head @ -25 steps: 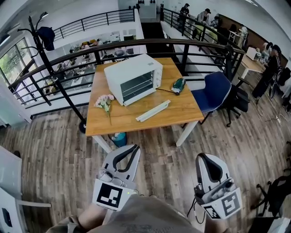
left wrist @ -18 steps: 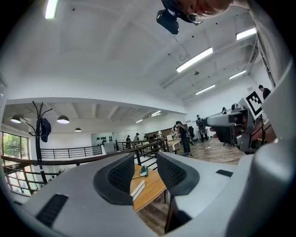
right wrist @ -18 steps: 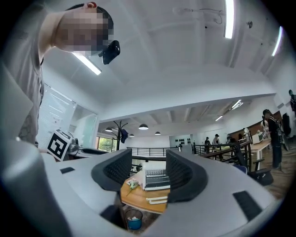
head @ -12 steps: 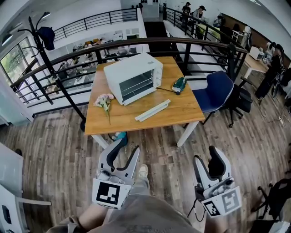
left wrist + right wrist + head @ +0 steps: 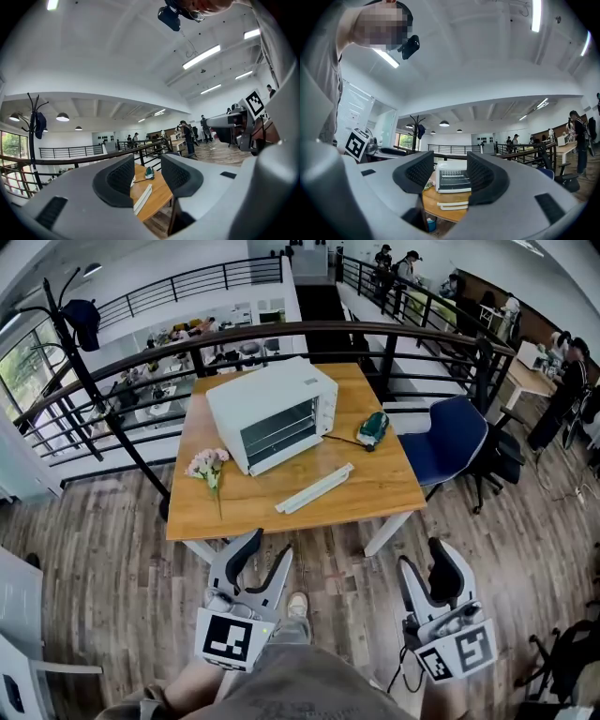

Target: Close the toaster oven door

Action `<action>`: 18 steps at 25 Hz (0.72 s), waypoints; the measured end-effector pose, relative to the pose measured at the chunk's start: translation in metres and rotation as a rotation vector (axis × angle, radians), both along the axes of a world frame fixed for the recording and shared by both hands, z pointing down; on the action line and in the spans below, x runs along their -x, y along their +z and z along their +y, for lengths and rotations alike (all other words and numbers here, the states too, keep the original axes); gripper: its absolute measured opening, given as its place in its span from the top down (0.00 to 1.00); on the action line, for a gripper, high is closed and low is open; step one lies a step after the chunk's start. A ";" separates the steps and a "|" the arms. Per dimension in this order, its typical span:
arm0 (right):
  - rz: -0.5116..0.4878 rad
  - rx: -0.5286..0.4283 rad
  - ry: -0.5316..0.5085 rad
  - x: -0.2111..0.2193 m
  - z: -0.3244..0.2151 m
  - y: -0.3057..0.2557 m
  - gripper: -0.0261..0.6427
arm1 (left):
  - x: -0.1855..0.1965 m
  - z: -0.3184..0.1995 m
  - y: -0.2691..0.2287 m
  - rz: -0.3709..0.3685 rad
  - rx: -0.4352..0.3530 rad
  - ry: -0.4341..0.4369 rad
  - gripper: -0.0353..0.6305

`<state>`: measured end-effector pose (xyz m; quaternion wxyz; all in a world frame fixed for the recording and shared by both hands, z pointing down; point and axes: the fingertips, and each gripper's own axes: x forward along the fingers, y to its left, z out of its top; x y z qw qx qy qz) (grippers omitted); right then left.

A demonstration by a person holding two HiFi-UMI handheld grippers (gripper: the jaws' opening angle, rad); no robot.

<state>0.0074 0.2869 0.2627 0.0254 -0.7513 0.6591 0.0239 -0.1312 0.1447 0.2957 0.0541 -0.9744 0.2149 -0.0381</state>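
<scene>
- While the left gripper (image 5: 267, 549) and the right gripper (image 5: 422, 557) hang over the wood floor (image 5: 112, 549) off the near edge of the table (image 5: 375, 479), neither one touches anything on it.
- Left gripper: the jaws have just been opening and now stand well apart, with nothing between the pads. Through the gap you only see the right part of the table, way off.
- Right gripper: same deal. The jaws have just opened, they're standing wide, and they're empty. Its own view has the toaster oven (image 5: 453, 181) lined up between the jaws, but far away.
- The toaster oven is white and sits toward the far left corner of the table. Its front is turned toward the near right corner, and the racks inside are showing.
- A white bar (image 5: 314, 488) lies parallel to the oven's front, a little way in front of it, around the middle of the near edge. Honestly can't tell if it's joined to the oven.
- Pink flowers (image 5: 208, 465) are by the left edge, and a green thing (image 5: 373, 427) with a cord is by the right edge.
- A blue chair (image 5: 448, 439) is just off the table's right edge.
</scene>
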 end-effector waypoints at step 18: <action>-0.082 0.289 -0.006 -0.105 -0.202 0.104 0.62 | -0.080 -0.181 0.111 -0.233 0.122 -0.020 0.68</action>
